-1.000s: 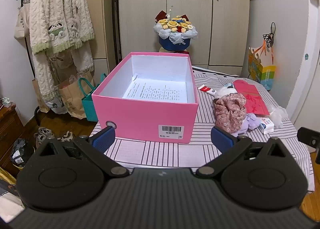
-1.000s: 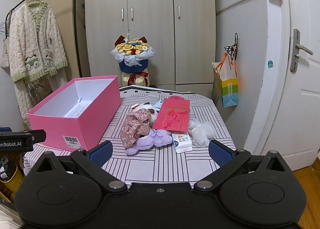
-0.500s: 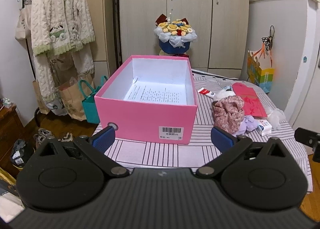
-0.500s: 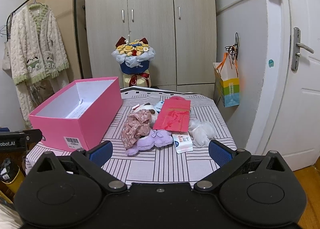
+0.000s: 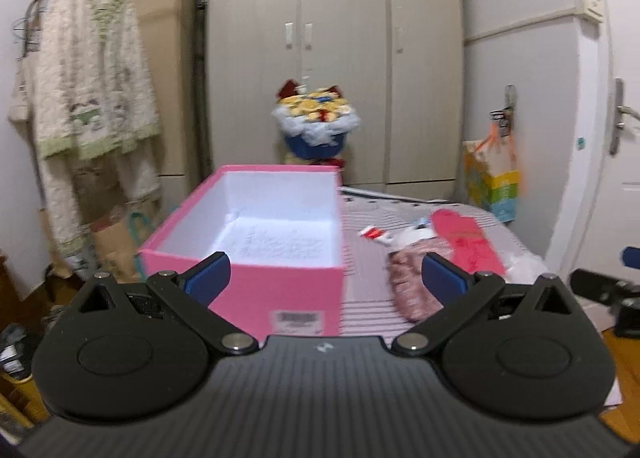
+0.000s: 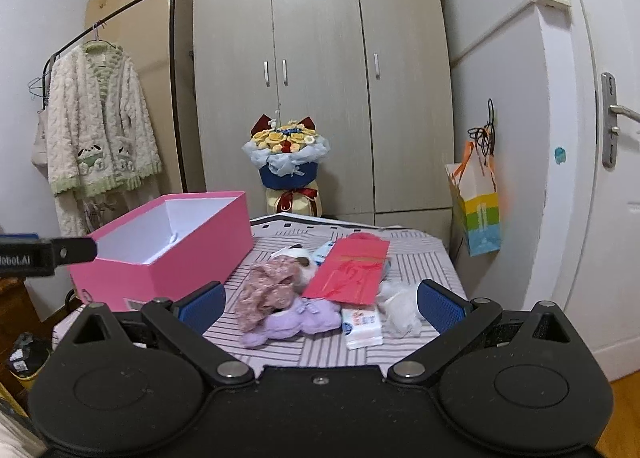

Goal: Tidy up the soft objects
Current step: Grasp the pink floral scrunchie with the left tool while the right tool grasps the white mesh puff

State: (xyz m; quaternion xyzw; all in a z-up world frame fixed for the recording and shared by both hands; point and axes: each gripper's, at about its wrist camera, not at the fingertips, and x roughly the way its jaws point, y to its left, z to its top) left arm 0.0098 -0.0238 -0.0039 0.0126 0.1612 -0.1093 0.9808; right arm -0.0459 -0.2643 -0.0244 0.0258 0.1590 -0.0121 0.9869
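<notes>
An open pink box (image 5: 256, 258) (image 6: 168, 246) stands on the left of a striped table (image 6: 420, 262), with only a sheet of paper inside. To its right lies a heap: a floral pink cloth (image 6: 268, 290) (image 5: 412, 290), a purple plush toy (image 6: 296, 322), a white plush (image 6: 300, 256), a red envelope (image 6: 352, 274) (image 5: 468, 242), a tissue pack (image 6: 362, 326) and a white crumpled bag (image 6: 400, 306). My left gripper (image 5: 324, 278) is open, facing the box's front right corner. My right gripper (image 6: 320, 304) is open, held back from the heap. Neither holds anything.
A flower bouquet (image 6: 286, 154) stands behind the table before a grey wardrobe (image 6: 320, 78). A cream cardigan (image 6: 96, 126) hangs on a rack at left. A colourful paper bag (image 6: 476, 202) hangs by the white door (image 6: 600, 178) at right. Bags sit on the floor at left.
The left gripper has swung right and pulled back, so its view is blurred and the box sits lower and further left. The right gripper has drawn back slightly. Nothing on the table moved.
</notes>
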